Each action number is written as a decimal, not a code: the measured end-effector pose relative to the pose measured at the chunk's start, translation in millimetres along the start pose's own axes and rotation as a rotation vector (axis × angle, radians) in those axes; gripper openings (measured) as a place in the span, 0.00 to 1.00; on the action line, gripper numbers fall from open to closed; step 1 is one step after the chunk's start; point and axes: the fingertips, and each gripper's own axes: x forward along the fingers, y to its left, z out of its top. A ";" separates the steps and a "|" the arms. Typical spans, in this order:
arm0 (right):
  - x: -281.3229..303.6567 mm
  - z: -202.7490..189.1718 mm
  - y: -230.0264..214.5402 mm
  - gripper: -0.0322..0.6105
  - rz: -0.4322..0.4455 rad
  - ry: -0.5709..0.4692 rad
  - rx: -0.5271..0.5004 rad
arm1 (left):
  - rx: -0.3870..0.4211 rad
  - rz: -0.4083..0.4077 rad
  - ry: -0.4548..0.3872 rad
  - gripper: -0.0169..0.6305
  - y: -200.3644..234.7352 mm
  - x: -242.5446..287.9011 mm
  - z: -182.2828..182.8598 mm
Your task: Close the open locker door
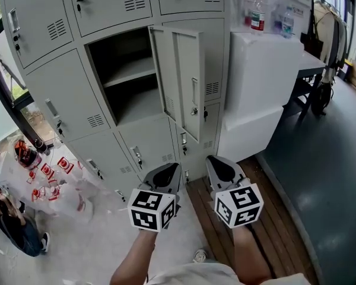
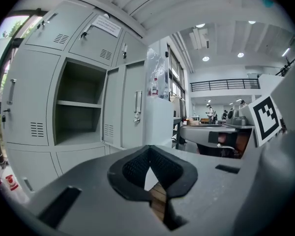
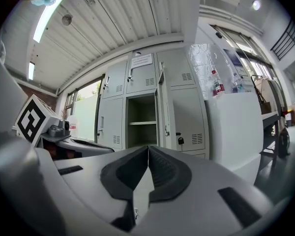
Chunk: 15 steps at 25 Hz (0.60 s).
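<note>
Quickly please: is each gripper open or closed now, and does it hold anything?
Left gripper: jaws closed, holding nothing.
Right gripper: jaws closed, holding nothing.

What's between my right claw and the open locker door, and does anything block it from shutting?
Nothing visible. Only open space separates the right claw from the open locker door. The compartment behind it holds just a shelf, with nothing poking out into the door's swing.
</note>
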 end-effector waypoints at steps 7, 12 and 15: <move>25.0 6.4 -26.0 0.06 0.047 -0.014 -0.008 | -0.003 0.047 -0.012 0.04 9.8 30.0 8.7; 44.8 16.9 -39.0 0.06 0.089 -0.038 -0.026 | -0.005 0.077 -0.021 0.04 15.8 44.8 13.0; 55.2 23.9 -48.6 0.06 0.097 -0.051 -0.026 | -0.014 0.095 -0.018 0.04 21.7 50.8 11.8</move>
